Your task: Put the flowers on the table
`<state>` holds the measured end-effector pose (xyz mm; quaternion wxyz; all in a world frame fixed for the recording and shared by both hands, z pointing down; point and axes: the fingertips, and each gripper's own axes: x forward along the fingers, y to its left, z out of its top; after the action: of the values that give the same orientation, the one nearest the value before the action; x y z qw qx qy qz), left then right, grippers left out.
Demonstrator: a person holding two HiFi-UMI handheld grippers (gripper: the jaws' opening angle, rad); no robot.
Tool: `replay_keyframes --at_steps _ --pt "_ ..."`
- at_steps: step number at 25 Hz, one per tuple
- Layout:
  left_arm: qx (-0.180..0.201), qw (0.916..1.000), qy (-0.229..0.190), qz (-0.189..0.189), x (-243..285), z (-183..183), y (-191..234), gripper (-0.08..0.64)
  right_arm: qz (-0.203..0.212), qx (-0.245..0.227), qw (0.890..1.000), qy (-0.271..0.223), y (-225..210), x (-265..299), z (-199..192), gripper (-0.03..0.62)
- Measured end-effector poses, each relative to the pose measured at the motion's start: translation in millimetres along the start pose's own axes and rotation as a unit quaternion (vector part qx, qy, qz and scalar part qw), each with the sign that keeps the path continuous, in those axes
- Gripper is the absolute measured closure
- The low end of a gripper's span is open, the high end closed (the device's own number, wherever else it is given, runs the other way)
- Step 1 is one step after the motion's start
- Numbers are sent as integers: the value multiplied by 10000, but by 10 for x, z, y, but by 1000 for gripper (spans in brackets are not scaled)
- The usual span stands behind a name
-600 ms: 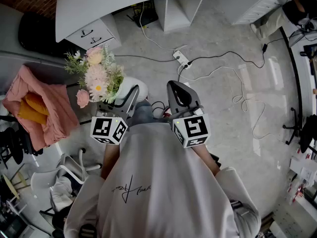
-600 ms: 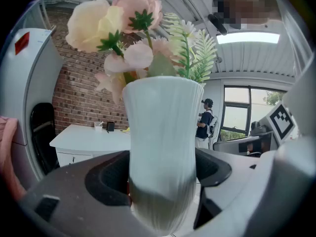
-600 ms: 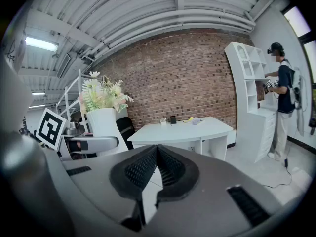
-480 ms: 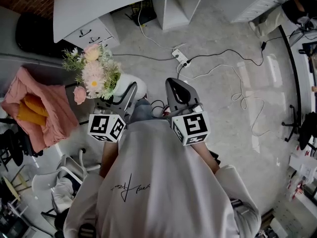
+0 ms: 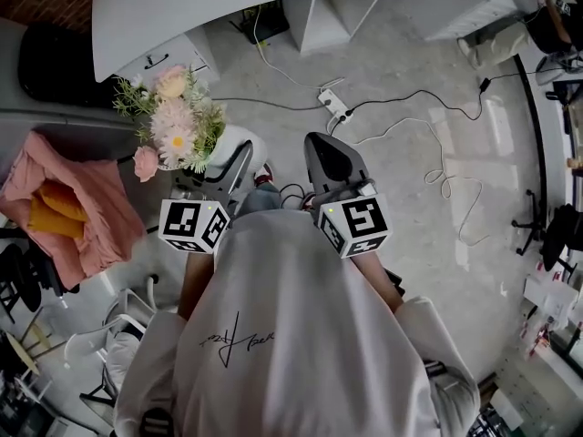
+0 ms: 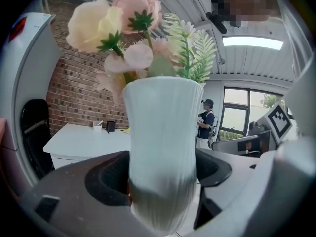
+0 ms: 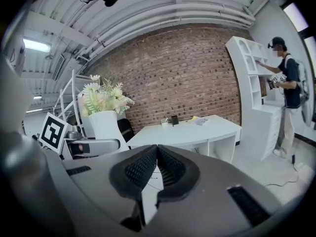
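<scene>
A bunch of pink and cream flowers (image 5: 173, 126) stands in a white ribbed vase (image 5: 239, 148), and my left gripper (image 5: 223, 167) is shut on that vase and holds it upright off the floor. In the left gripper view the vase (image 6: 160, 147) fills the gap between the two jaws, with the flowers (image 6: 133, 33) above. My right gripper (image 5: 330, 157) is shut and empty, level with the left one; in its own view its pads (image 7: 157, 169) meet. The curved white table (image 5: 228, 3) lies ahead, apart from both grippers.
A drawer unit (image 5: 168, 62) sits under the table's left end. Cables and a power strip (image 5: 332, 107) trail across the floor ahead. A pink cloth with orange cushions (image 5: 64, 208) lies at the left. A person (image 7: 286, 93) stands by white shelves (image 7: 249, 83) at the right.
The vase and left gripper have drifted slightly up in the view, toward the table. The grip is unchanged and the right gripper stays shut.
</scene>
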<state>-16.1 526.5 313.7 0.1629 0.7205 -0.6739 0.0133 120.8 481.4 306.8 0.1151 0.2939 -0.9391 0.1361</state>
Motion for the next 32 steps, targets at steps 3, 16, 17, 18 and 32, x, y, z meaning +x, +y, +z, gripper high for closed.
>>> replay_keyframes --at_steps 3,16,17,18,32 --pt "23 10000 0 -55 69 58 198 164 -17 -12 10000 18 59 238 55 567" --pt "140 9997 -101 -149 242 328 887 164 -480 88 9986 -219 -15 825 399 566" --pt "145 9997 -118 -159 225 335 899 164 -526 118 9982 -243 -26 816 405 566" --pt "153 9996 -139 -176 199 337 904 166 -573 128 9979 -264 -28 797 403 566" --pt "108 9997 -185 -150 404 399 989 164 -683 244 9966 -388 -273 945 497 566"
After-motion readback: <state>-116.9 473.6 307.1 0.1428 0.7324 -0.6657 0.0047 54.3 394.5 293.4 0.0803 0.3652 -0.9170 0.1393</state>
